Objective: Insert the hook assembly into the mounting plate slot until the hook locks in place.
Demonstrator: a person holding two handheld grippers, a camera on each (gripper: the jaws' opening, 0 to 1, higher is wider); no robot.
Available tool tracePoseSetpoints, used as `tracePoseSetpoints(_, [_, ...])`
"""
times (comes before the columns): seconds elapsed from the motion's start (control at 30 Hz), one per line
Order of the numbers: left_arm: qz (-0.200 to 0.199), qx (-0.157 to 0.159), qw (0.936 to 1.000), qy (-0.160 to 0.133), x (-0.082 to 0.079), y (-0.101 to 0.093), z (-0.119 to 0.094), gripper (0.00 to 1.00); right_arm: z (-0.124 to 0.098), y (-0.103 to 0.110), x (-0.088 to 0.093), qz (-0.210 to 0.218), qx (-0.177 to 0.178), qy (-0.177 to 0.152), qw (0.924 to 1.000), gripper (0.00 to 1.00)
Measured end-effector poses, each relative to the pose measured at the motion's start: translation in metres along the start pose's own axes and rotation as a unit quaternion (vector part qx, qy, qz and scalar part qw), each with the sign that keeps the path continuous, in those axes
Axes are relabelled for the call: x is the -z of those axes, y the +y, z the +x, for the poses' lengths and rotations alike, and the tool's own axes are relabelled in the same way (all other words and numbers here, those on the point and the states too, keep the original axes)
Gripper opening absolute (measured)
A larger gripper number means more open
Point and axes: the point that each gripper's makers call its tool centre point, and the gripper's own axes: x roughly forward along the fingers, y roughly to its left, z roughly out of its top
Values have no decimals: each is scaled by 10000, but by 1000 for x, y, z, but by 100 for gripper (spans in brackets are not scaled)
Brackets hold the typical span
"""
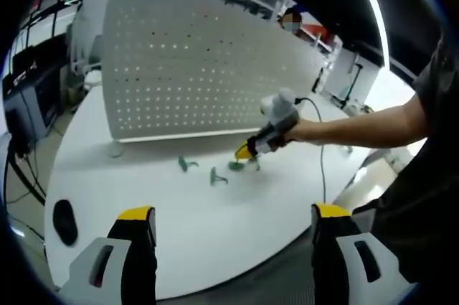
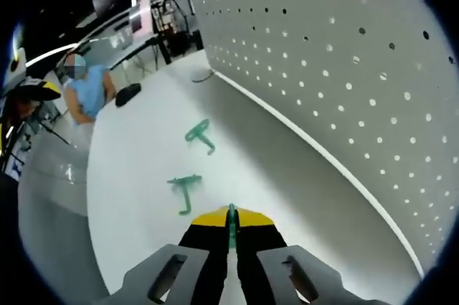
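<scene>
Pegboard point(image 1: 208, 68) upright on white table point(image 1: 215, 226), two green hooks point(image 2: 188, 190) loose; my right gripper point(image 2: 231, 227) pinches a third hook point(image 2: 231, 224), left gripper point(image 1: 233, 222) spread.

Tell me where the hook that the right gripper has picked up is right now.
In the right gripper view the green hook is pinched between the right gripper tips, low over the white table, near the pegboard, two loose hooks lying ahead.

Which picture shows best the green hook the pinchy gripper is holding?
The right gripper view: the held green hook sits close up, pinched between the right gripper jaws. In the left gripper view that right gripper is far off, and the hook in it is too small to make out.
</scene>
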Motion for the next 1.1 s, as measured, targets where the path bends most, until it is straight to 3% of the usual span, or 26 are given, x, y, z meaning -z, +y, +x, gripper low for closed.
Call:
tracePoseSetpoints(0.17, [60,15,10000,-5,-1,-1,-1,91,-3,-3,1,261,77,-96,9996,0])
tracePoseSetpoints(0.43, [94,9,9999,-103,-6,-3,-3,92,-11,-5,0,331,167,-171,9992,0])
tracePoseSetpoints(1.1, [112,-58,9997,-207,-1,-4,-9,95,-42,7,-22,209,461,-560,9971,0])
